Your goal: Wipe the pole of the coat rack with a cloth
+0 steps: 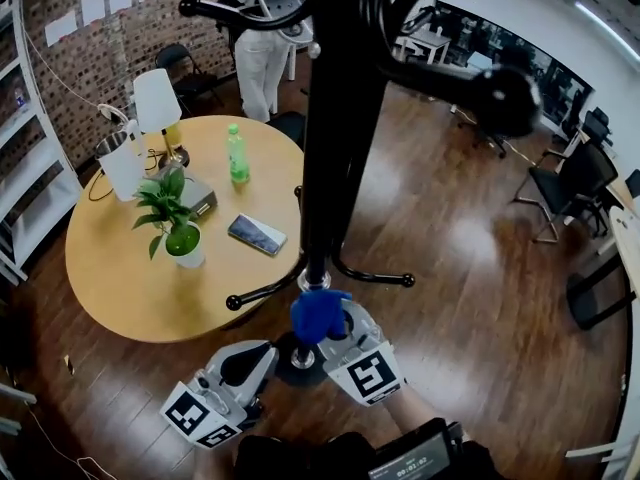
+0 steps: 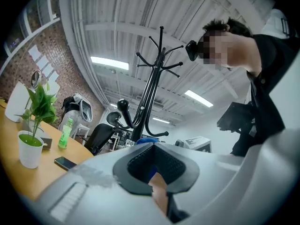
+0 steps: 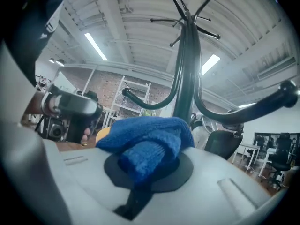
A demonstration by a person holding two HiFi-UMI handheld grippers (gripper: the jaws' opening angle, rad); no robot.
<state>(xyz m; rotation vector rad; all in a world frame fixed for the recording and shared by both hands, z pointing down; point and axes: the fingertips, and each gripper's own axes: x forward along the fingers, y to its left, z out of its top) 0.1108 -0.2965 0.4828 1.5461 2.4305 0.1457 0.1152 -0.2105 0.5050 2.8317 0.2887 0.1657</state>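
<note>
The coat rack's black pole [image 1: 335,118] runs from the top of the head view down to a joint just above the blue cloth [image 1: 318,313]. My right gripper [image 1: 328,328] is shut on that cloth, which touches the pole low down, near the lower hooks [image 1: 372,278]. In the right gripper view the cloth [image 3: 145,139] bulges out of the right gripper [image 3: 150,168], with the pole [image 3: 185,78] rising right behind it. My left gripper [image 1: 255,360] hangs lower left of the pole, holding nothing. In its own view the left gripper [image 2: 154,165] looks shut, and the pole [image 2: 150,93] stands ahead.
A round wooden table [image 1: 110,268] stands left of the rack with a potted plant [image 1: 175,223], a phone [image 1: 257,234], a green bottle [image 1: 237,154] and a lamp [image 1: 158,103]. Black chairs [image 1: 570,183] are at the right, white shelves [image 1: 20,168] at the left, and a person [image 1: 262,48] at the back.
</note>
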